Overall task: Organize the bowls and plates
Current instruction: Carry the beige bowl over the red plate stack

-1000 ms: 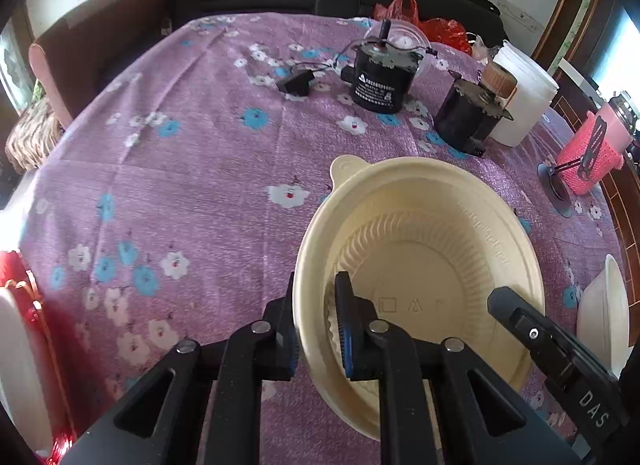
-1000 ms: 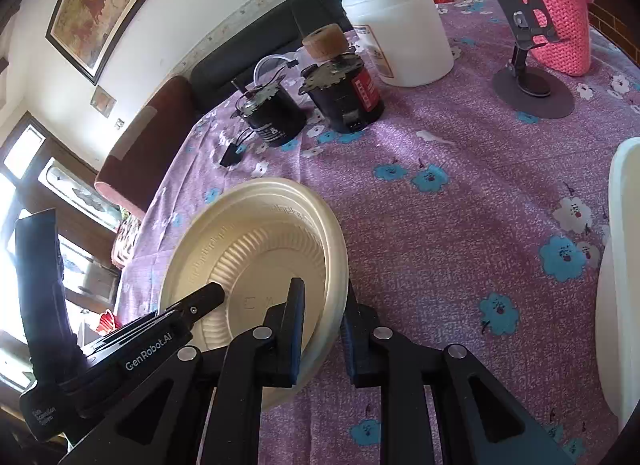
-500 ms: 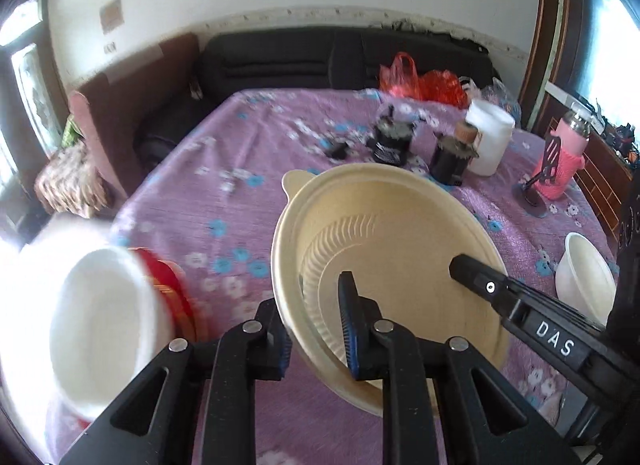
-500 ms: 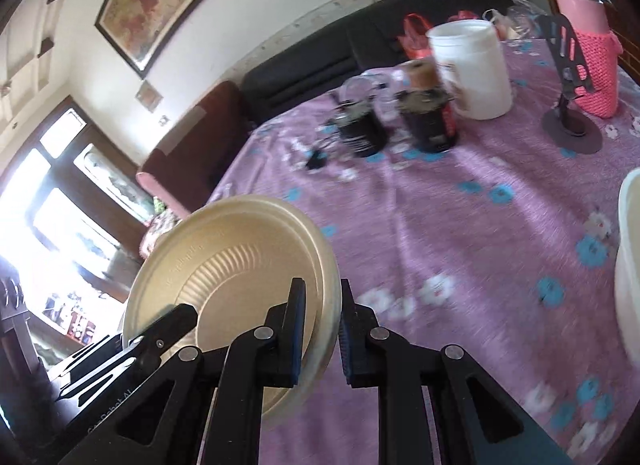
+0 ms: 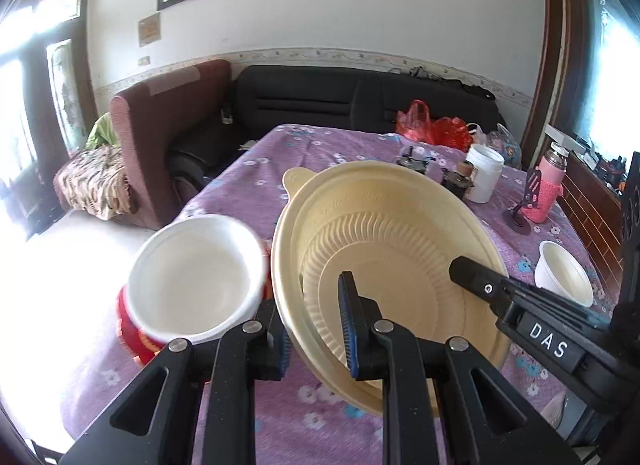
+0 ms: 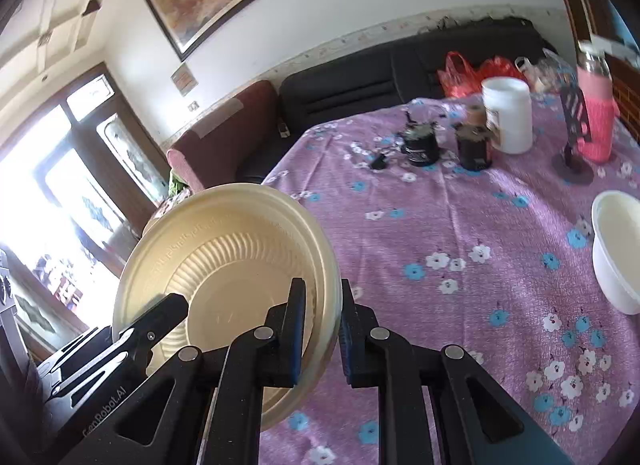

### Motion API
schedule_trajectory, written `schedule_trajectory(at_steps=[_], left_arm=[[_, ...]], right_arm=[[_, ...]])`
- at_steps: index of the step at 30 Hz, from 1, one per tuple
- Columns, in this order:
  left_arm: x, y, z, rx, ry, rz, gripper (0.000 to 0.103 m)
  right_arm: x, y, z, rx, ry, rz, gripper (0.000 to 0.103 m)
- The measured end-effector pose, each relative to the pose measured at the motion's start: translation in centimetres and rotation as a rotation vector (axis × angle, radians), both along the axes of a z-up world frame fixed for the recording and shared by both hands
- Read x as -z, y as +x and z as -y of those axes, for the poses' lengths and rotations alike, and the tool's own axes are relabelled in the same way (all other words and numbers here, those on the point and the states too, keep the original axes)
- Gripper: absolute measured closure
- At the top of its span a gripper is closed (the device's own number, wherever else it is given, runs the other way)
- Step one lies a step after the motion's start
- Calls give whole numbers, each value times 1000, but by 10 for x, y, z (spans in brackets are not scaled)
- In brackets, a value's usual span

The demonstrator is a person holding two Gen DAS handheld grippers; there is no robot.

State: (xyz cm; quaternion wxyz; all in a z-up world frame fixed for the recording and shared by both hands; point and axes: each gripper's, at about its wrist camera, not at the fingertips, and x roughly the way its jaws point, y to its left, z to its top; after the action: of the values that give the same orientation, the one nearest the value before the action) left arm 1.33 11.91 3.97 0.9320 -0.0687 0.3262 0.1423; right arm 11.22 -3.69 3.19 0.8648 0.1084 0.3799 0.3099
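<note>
A cream ribbed plastic plate (image 5: pixel 396 249) is held in the air above the purple flowered table (image 5: pixel 248 185). My left gripper (image 5: pixel 314 329) is shut on its left rim. My right gripper (image 6: pixel 322 325) is shut on its right rim (image 6: pixel 334 289), and its finger shows in the left wrist view (image 5: pixel 500 289). The plate (image 6: pixel 228 269) is tilted up. A white bowl (image 5: pixel 192 273) sits on red bowls (image 5: pixel 132 329) at the table's left edge, just left of the plate. Another white bowl (image 5: pixel 564 273) stands at the right, also in the right wrist view (image 6: pixel 616 249).
At the far side stand two black jars (image 6: pixel 420 143), a white tub (image 6: pixel 508 117), a pink-sleeved bottle (image 6: pixel 596 113) and a dark phone stand (image 6: pixel 572 153). A black sofa (image 5: pixel 360 97) and a brown chair (image 5: pixel 160 133) are behind the table.
Both grippers have lifted the plate higher and drawn it back and left; the white bowl on the red bowls now lies just beside it. Grips unchanged.
</note>
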Motion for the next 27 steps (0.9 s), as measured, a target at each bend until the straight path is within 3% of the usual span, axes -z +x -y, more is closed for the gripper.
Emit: schedule_trajectory(at_steps=[5,13,16,21,27], left_arm=[[-17,-21,-29,-34,-2,33,85],[-41,-35,-81,-123,65,96,84],[-32,-27,-103,-152,81,71,84],[-3,-8,-140,-186,30,-9,84],[28,9,-158,-213,26,-69,84]], right_arm=[[-19,-19,-31,-46,-30,36,86],[-47,-26,-105,-128,-78,65,85],[-43,-21,-133,-142,-101,47,85],[-23,-8,-163,-150,-133,-5,85],[-1,-3,-189,-146,-196,-20,84]])
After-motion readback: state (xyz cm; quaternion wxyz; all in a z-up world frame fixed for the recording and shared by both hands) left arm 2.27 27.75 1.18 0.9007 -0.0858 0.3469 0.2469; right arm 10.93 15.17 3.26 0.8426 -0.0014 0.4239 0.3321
